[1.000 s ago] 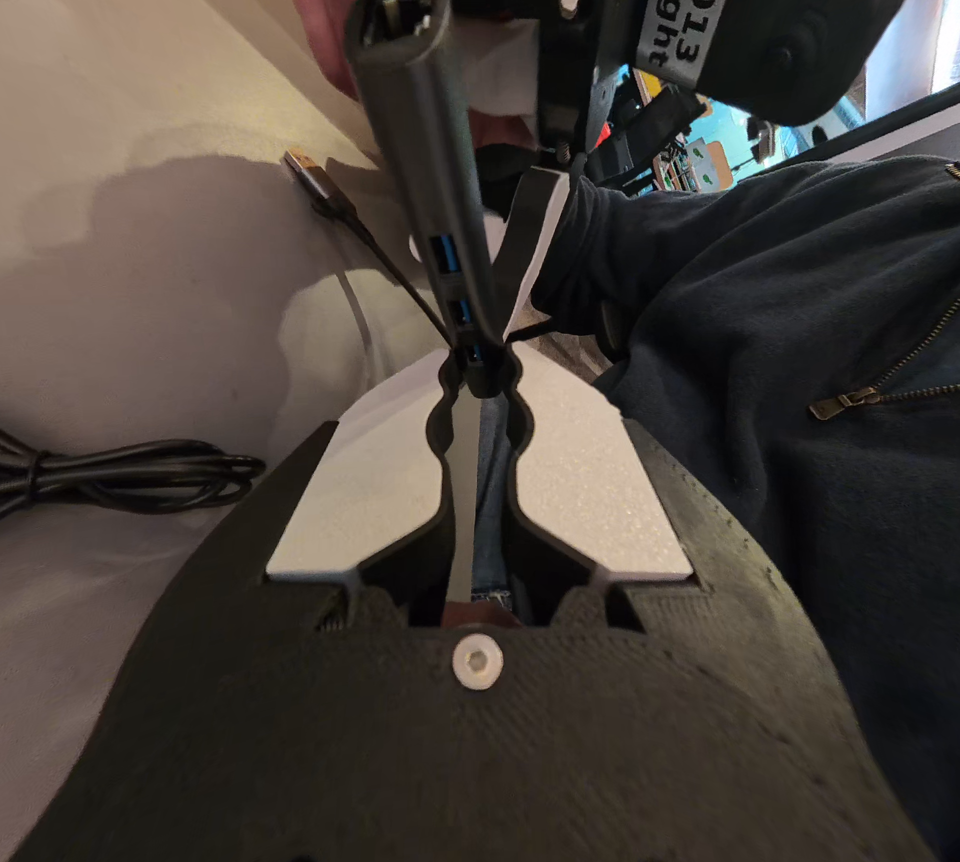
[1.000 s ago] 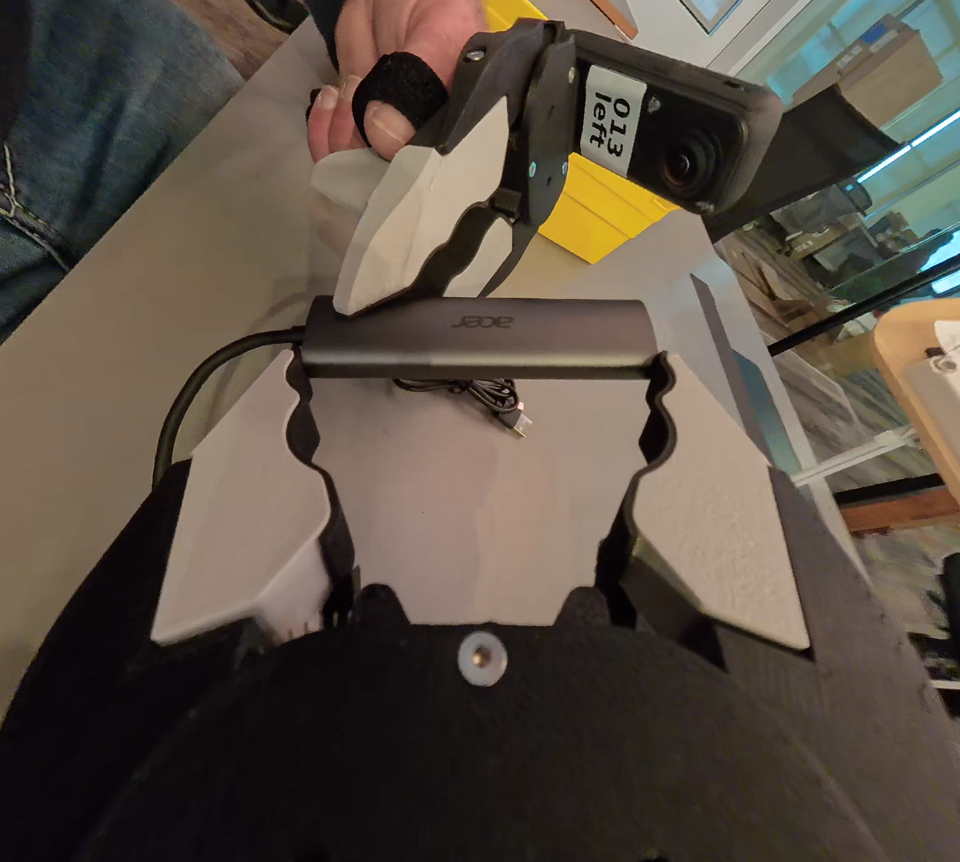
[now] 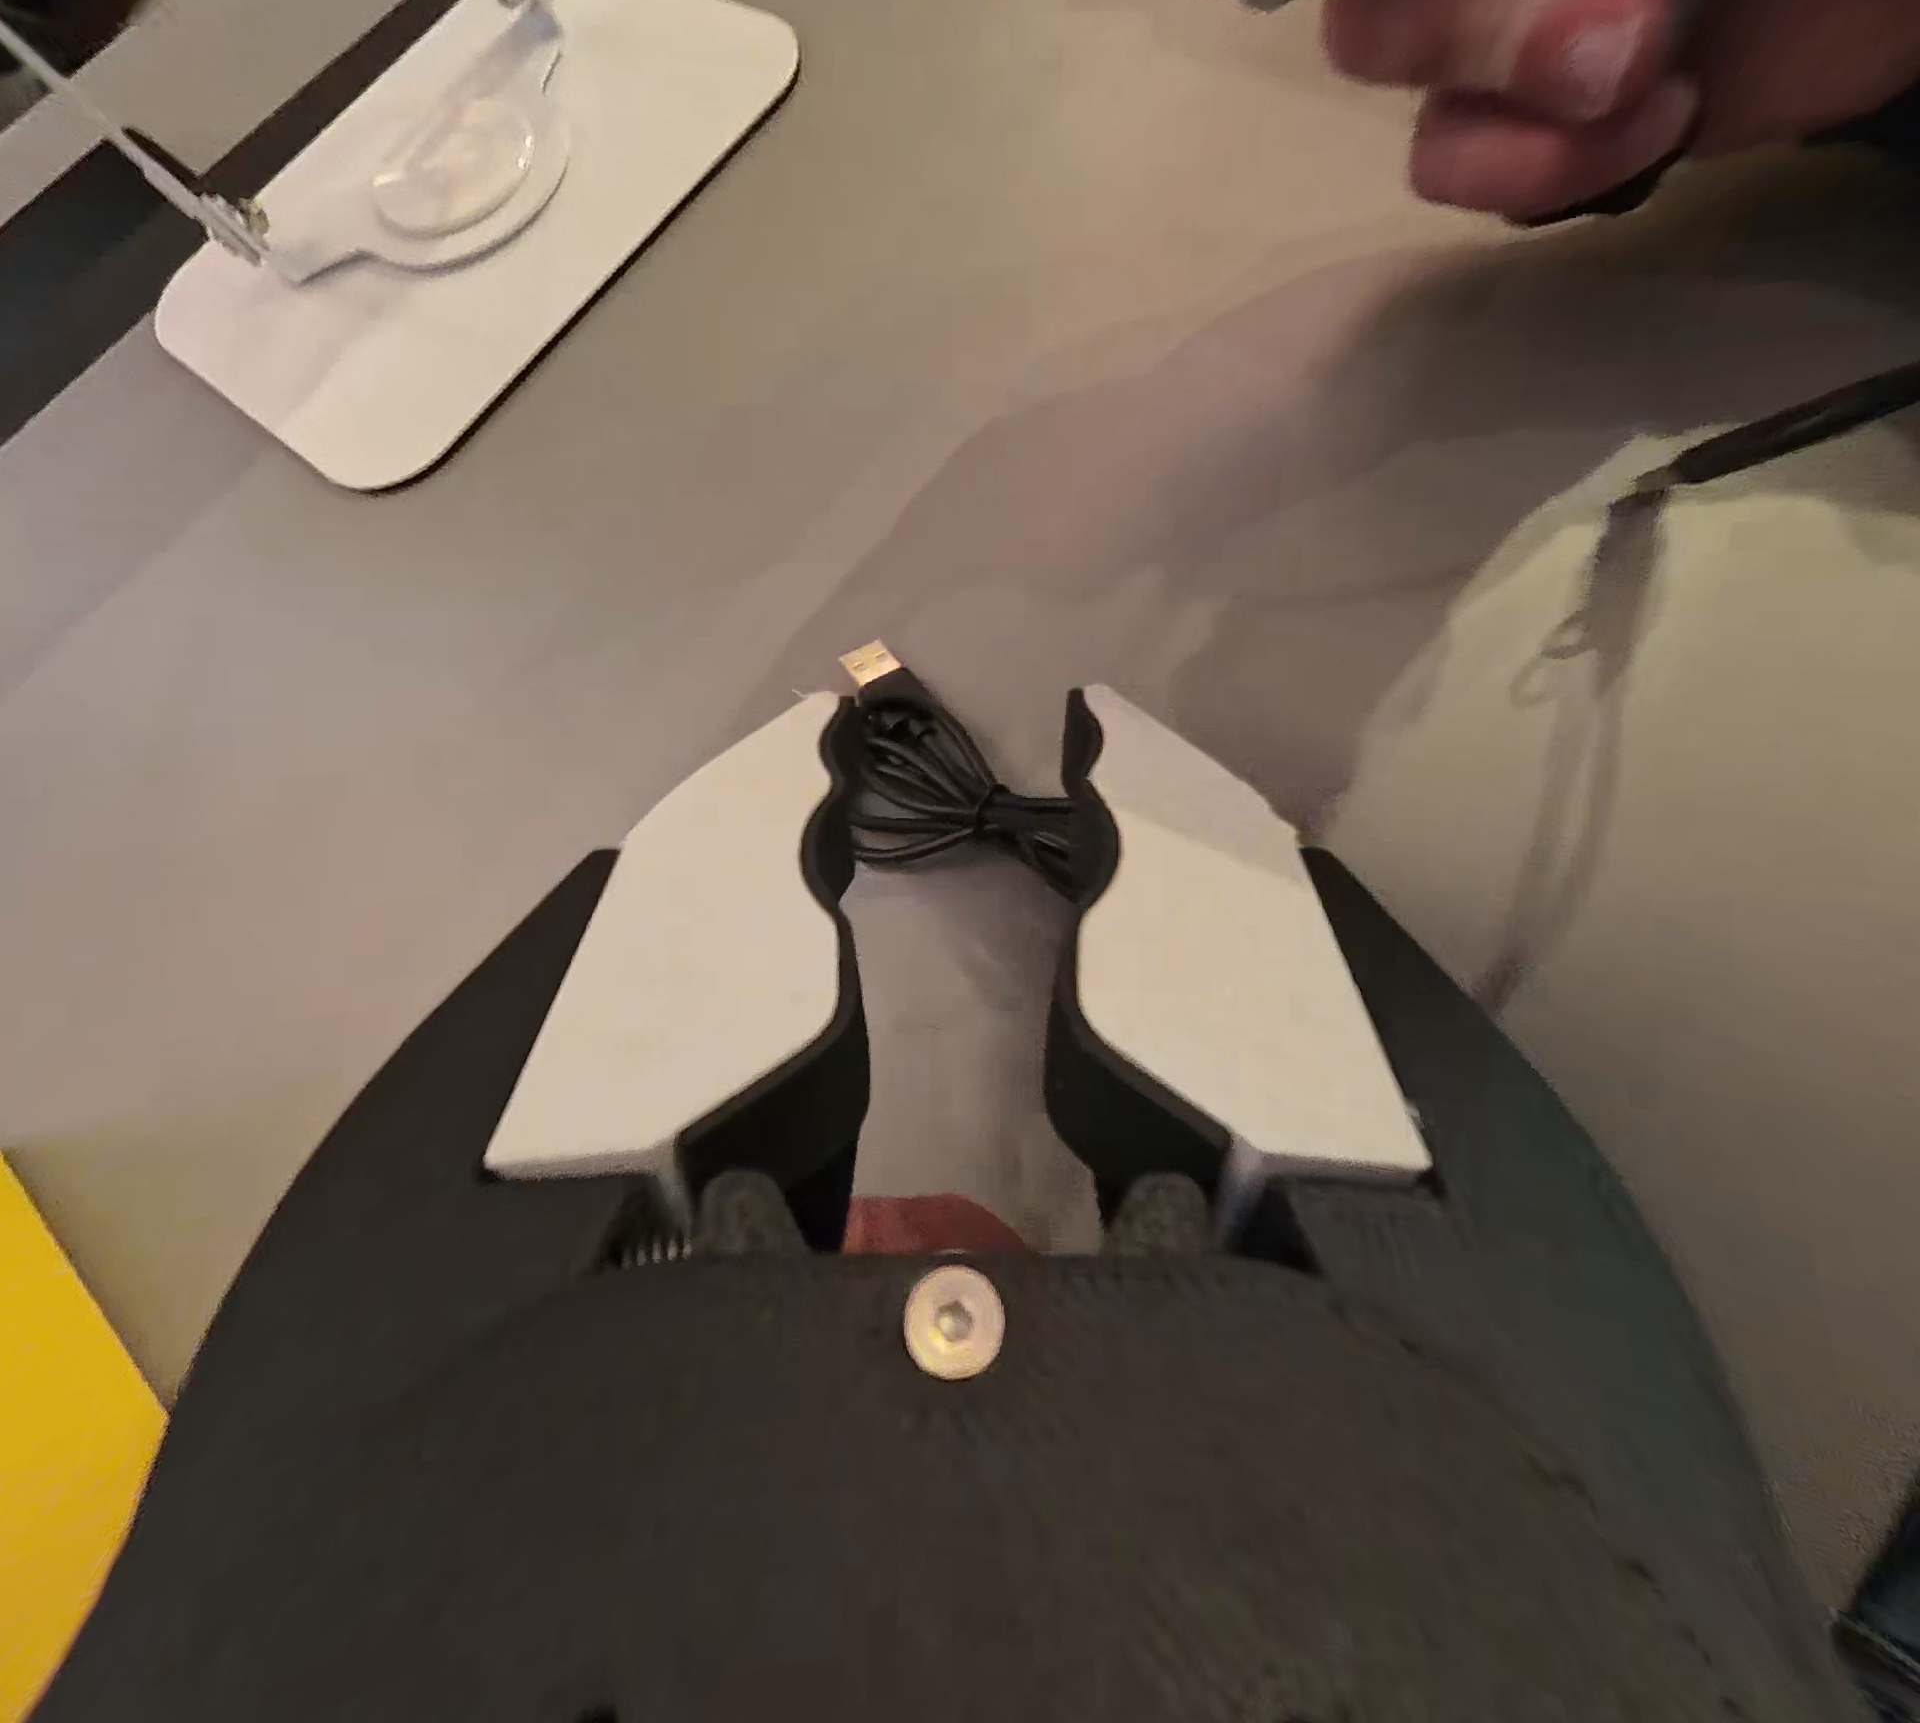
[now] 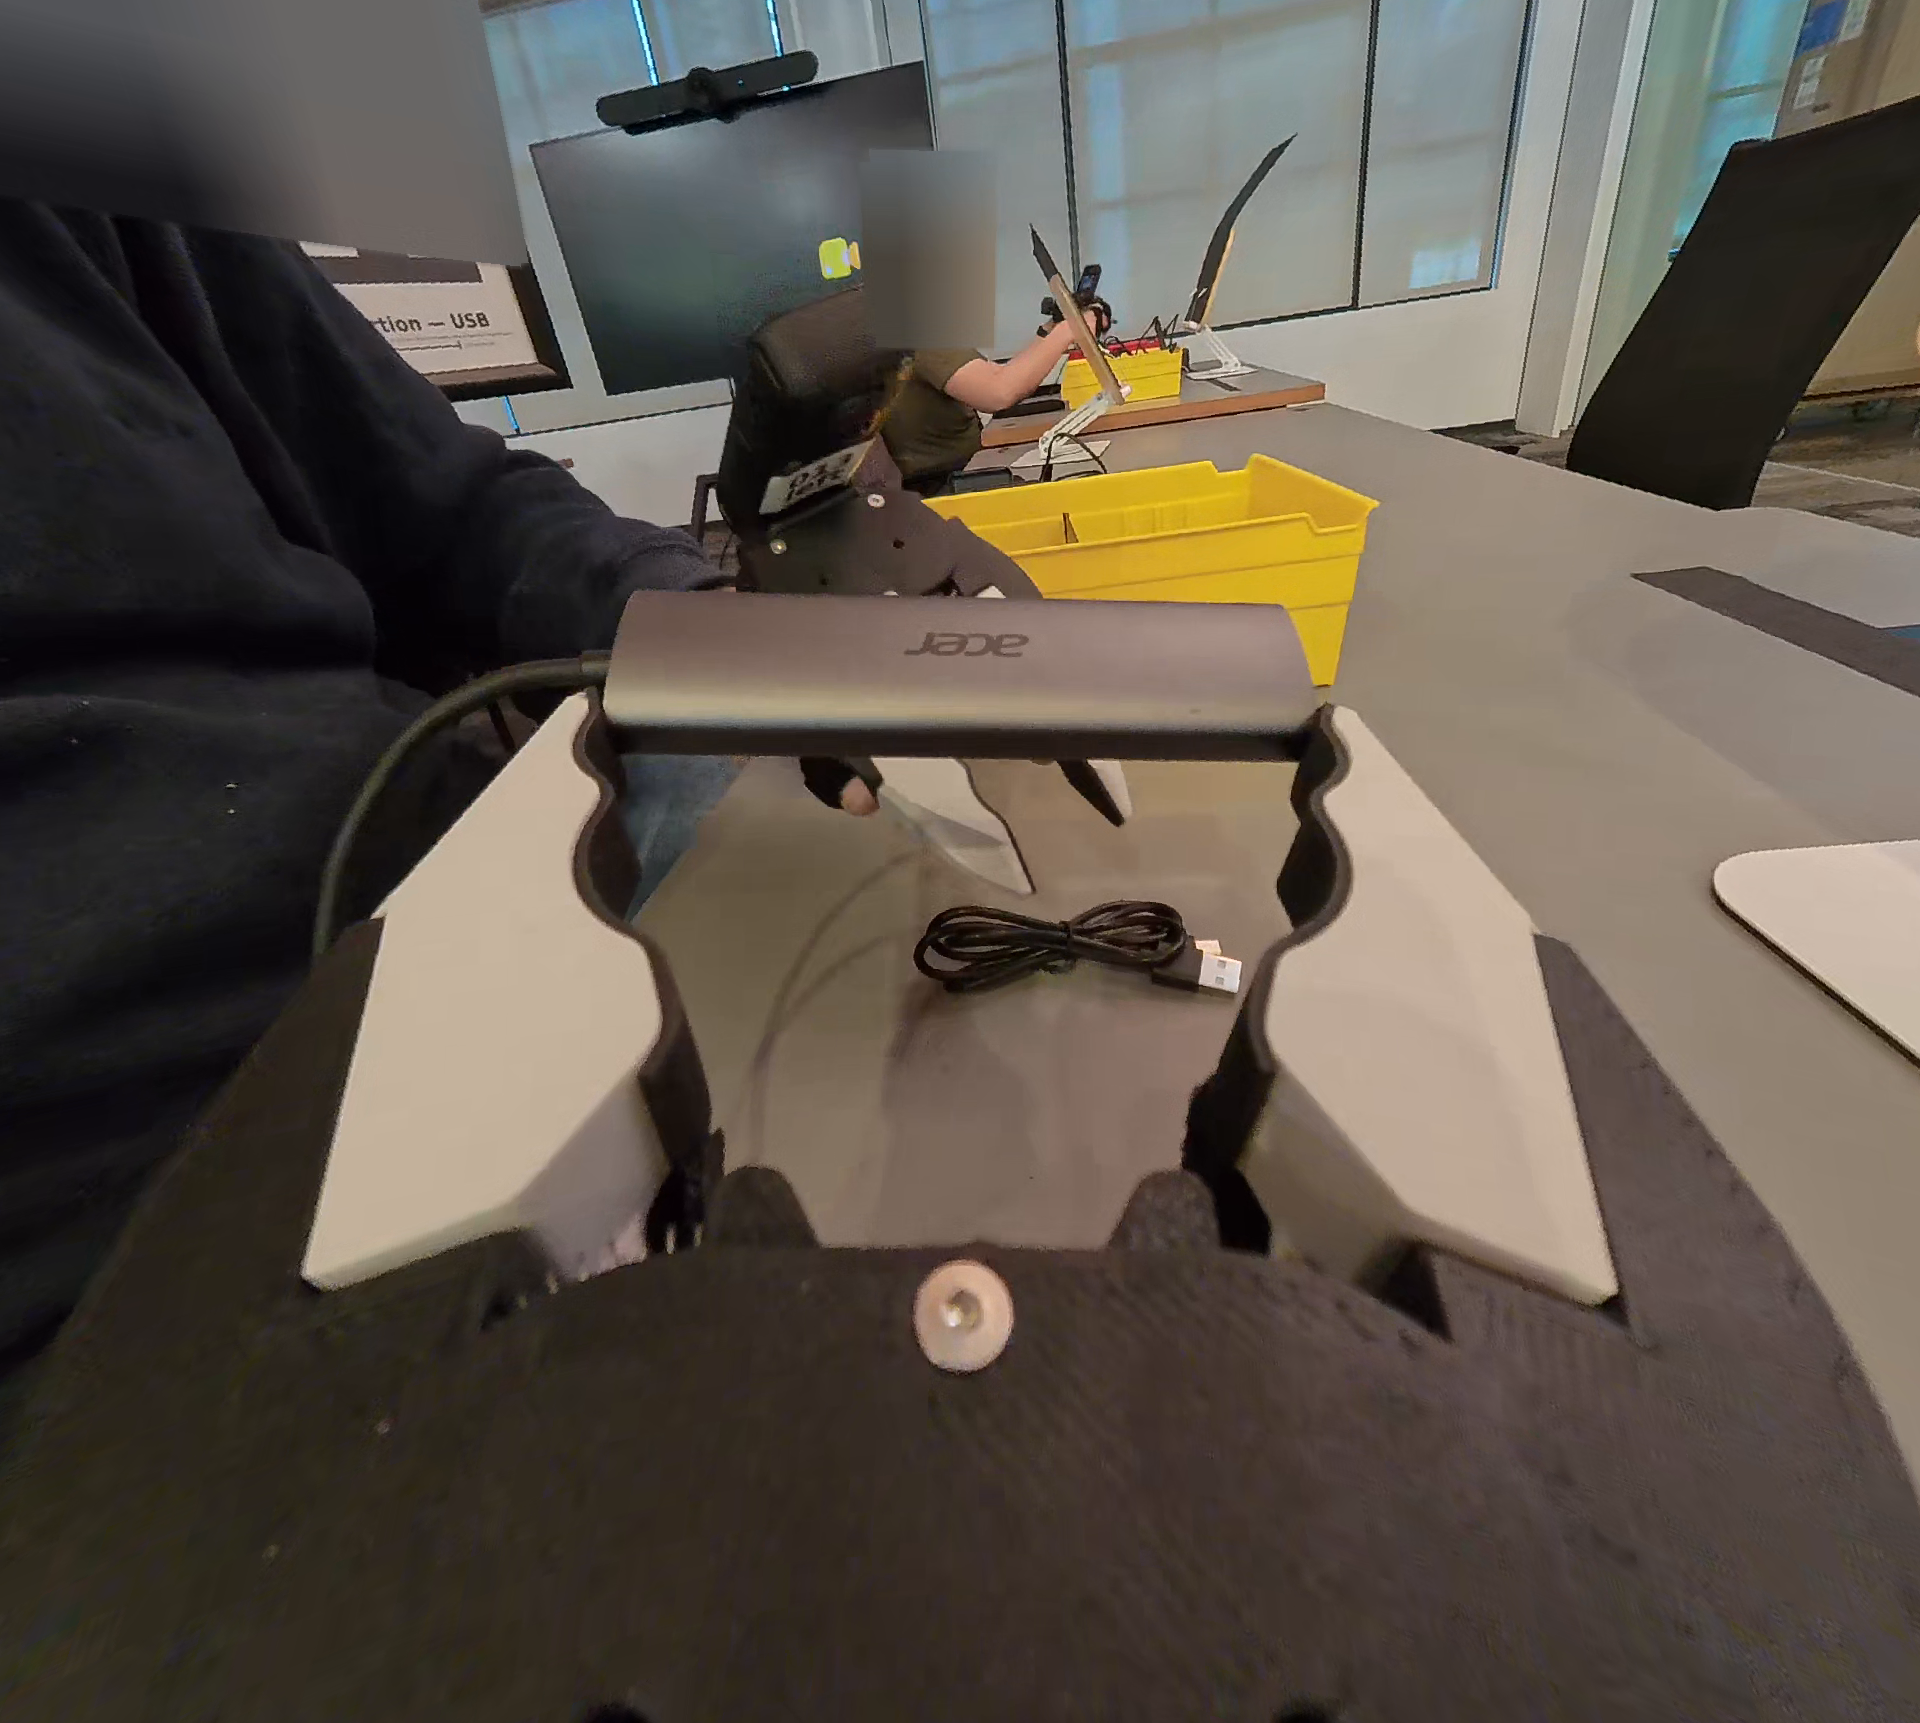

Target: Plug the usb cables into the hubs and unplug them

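My right gripper (image 4: 961, 728) is shut on a grey USB hub (image 4: 956, 665), held crosswise by its two ends above the table. The hub's own black lead (image 4: 416, 790) curls off to the left. A coiled black USB cable (image 4: 1049, 941) lies on the grey table (image 4: 1558, 738), its plug (image 4: 1216, 972) pointing right. My left gripper (image 3: 956, 702) is open and empty, hovering over that coil (image 3: 935, 800); the plug (image 3: 873, 665) shows just past its left fingertip. The left gripper also shows behind and below the hub (image 4: 883, 551).
A white lamp base (image 3: 468, 219) stands at the far left, and shows at the right edge in the right wrist view (image 4: 1849, 925). A yellow bin (image 4: 1174, 541) sits behind the hub. A blurred hand (image 3: 1538, 73) is at the upper right. A person sits at a far table. My right fingertips sit around 12 cm from my left ones.
My left gripper has left the hub's ports, opened, and swung down over the coiled cable. My right gripper has tilted up, still holding the hub.
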`<state>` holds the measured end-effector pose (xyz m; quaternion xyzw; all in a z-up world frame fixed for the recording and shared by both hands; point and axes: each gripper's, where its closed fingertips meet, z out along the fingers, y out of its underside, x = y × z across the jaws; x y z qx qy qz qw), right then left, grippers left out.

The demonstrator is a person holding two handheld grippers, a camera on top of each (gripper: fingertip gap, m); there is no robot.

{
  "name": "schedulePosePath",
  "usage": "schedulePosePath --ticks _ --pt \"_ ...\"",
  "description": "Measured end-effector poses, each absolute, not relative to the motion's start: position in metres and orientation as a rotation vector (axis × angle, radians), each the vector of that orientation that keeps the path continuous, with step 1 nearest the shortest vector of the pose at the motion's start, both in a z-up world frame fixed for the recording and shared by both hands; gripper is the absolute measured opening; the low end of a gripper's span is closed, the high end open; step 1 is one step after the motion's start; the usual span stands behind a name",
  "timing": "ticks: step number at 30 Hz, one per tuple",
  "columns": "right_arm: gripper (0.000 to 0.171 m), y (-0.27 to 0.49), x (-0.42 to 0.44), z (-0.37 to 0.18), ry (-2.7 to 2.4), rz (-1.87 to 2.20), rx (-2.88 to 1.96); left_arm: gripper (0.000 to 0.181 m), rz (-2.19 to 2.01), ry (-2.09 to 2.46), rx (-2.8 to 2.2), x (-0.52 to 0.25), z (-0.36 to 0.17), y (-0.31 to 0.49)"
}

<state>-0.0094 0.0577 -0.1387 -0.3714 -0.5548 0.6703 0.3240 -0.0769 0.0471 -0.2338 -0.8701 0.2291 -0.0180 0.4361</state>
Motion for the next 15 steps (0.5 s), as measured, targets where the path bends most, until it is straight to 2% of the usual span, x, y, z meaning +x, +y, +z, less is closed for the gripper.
schedulePosePath --ticks 11,15 --pt "0.126 0.059 -0.010 -0.141 -1.470 1.729 -0.979 0.026 0.227 0.704 -2.286 -0.085 -0.274 0.073" --pt "0.126 0.059 -0.009 -0.140 -1.467 1.724 -0.977 0.025 0.152 0.674 -2.324 -0.088 -0.276 0.070"
